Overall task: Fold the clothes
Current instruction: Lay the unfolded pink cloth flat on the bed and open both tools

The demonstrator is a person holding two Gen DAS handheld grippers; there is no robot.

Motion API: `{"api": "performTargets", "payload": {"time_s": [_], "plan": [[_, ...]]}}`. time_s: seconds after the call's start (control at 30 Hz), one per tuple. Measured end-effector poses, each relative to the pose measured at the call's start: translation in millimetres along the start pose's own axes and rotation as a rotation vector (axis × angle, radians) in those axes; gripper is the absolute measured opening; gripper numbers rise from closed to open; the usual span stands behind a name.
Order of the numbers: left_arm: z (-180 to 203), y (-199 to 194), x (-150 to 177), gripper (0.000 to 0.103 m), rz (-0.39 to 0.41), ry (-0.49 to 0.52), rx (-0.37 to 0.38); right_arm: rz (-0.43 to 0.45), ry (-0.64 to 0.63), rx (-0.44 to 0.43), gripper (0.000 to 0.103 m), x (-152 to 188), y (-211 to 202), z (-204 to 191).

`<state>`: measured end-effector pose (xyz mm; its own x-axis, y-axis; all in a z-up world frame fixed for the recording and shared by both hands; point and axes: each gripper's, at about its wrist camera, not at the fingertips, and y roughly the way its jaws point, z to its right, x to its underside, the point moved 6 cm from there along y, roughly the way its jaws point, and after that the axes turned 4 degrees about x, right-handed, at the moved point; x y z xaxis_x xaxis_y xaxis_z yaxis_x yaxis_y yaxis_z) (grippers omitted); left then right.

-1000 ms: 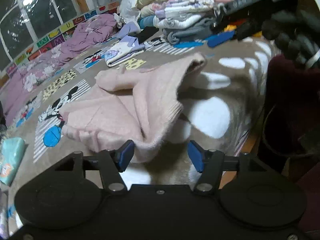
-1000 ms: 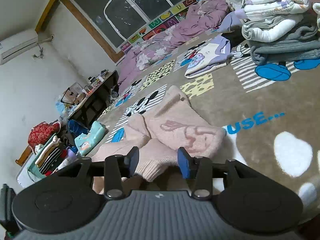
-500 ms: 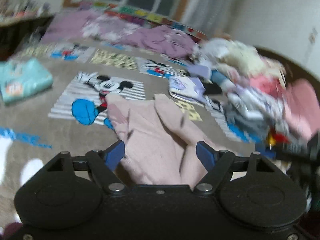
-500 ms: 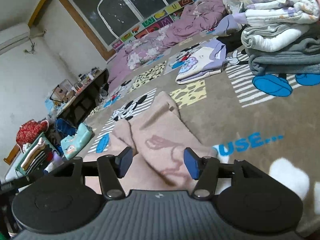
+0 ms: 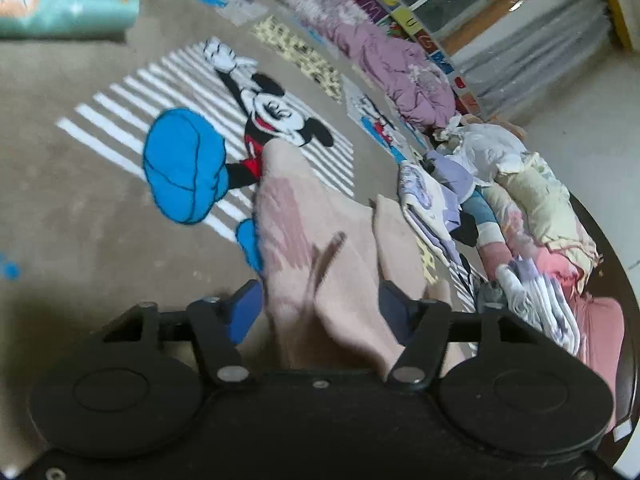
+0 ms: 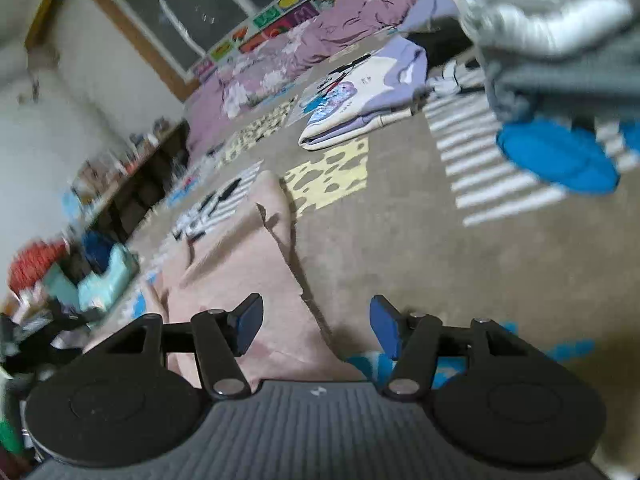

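Brown cartoon blanket [image 5: 72,208] covers the bed and fills both views; a mouse character with a blue shoe on white stripes sits centre-left in the left wrist view, blue lettering at lower right of the right wrist view is cut off and unreadable. Alphabet border [image 6: 280,20] under the window at top shows an "M" tile. Pink sweater [image 5: 320,264] lies flat at lower centre. Folded lilac-white top [image 6: 360,96] at upper centre carries a blurred print. Left gripper [image 5: 316,308]: fingers have just been closing, half wide, sweater between them, not pinched. Right gripper [image 6: 316,324]: fingers half wide over the sweater's edge, nothing gripped.
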<state>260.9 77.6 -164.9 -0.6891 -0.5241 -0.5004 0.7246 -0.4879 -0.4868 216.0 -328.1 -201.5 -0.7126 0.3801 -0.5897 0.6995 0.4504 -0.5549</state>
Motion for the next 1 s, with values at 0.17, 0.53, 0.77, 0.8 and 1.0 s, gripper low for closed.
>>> {"api": "performTargets", "payload": {"time_s": [0.17, 0.53, 0.77, 0.8, 1.0], "plan": [[-14, 33, -10, 0.045, -0.044, -0.016, -0.021, -0.035, -0.009, -0.039, 0.067, 11, 15, 3], [-9, 72, -35, 0.011, -0.084, 0.116, -0.072, -0.047, -0.084, -0.113, 0.069, 17, 22, -6], [33, 73, -74, 0.01, -0.062, 0.347, -0.085, -0.092, -0.171, -0.175, 0.068, 34, 22, -30], [38, 75, -80, 0.01, -0.056, 0.367, -0.087, -0.098, -0.187, -0.181, 0.068, 36, 22, -33], [50, 107, -108, 0.011, -0.069, 0.461, -0.168, -0.127, -0.237, -0.229, 0.068, 50, 24, -53]]}}
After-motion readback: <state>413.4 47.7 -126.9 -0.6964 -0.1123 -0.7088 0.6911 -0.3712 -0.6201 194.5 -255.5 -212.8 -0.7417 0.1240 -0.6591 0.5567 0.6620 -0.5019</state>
